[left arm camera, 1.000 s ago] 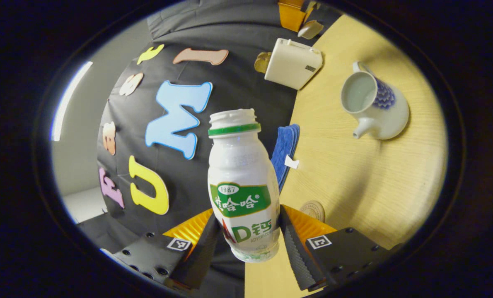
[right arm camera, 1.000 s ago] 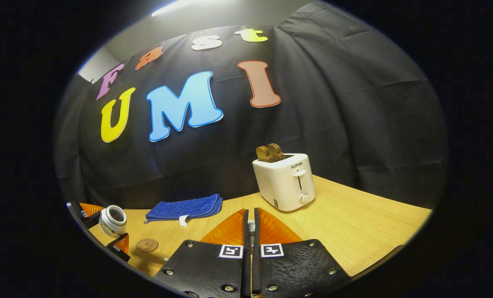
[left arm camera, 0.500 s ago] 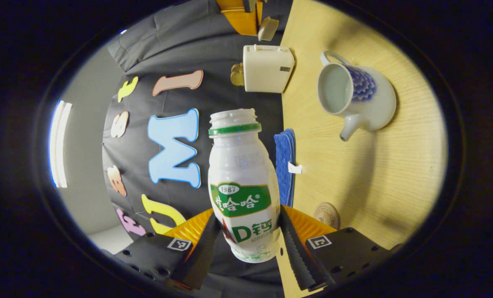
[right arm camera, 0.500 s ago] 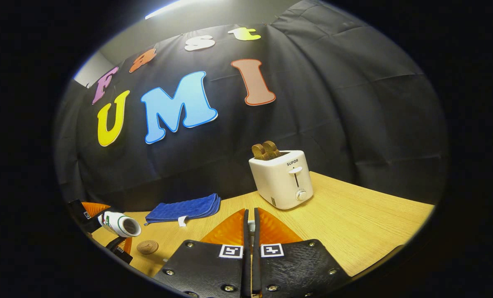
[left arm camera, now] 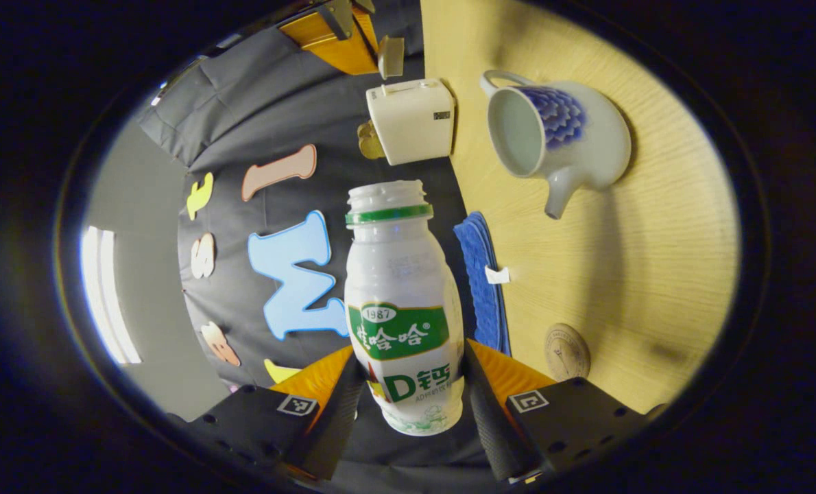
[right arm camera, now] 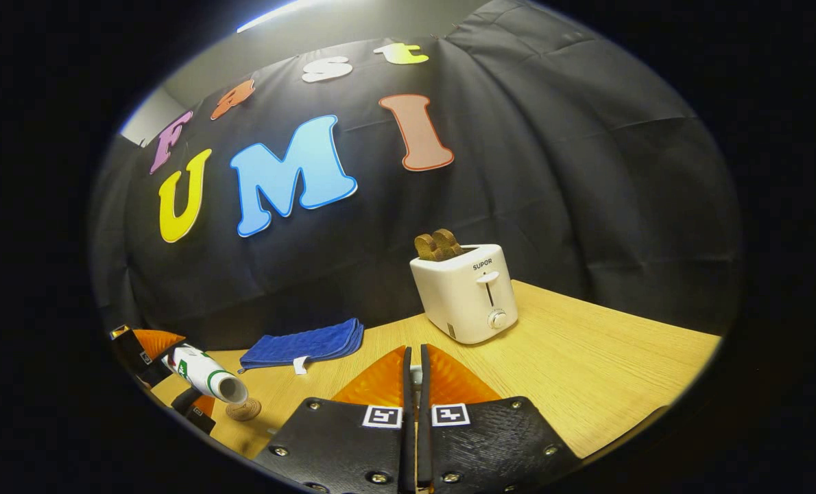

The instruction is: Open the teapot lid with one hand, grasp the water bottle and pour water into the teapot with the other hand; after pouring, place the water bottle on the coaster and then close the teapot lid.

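**Bottle tipped, pot open, pour stage**

Left tool clamps the uncapped bottle on both sides. Teapot sits lidless on the counter, ahead and right of the tool. Coaster is bare, near the right finger. Right tool is pinched nearly closed on something I can't make out. Bottle-to-coaster and lid closing remain. Versus 1.0 s ago, the bottle has rolled further over.

My fingers cover the sides of the bottle near its base. My right gripper pinches something pale I cannot make out. The left gripper is cut off at the edge of the right gripper view. The coaster's print is too small to read.
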### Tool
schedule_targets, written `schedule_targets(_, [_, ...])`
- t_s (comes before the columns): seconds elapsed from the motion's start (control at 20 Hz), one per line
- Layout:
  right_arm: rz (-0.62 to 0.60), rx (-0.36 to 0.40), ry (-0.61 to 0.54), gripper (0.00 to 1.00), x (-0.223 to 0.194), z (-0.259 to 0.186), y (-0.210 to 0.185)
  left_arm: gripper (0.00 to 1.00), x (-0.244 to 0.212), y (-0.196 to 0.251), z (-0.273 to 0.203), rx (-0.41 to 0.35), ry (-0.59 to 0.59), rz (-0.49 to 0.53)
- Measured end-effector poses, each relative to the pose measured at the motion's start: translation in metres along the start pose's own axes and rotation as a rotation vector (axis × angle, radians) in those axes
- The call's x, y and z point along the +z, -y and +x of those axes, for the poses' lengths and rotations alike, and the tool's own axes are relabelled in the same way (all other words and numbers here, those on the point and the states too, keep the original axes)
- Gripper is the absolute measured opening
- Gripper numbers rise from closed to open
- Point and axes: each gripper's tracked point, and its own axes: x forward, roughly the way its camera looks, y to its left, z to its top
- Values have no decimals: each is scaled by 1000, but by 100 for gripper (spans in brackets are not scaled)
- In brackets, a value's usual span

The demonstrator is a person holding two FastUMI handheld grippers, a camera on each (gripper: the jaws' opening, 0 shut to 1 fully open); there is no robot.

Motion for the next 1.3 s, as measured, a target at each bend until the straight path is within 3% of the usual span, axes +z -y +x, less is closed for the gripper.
schedule_targets(1.3, [40, 3, -16, 1, -3, 1, 2, 92, 17, -9, 7, 22, 72, 231])
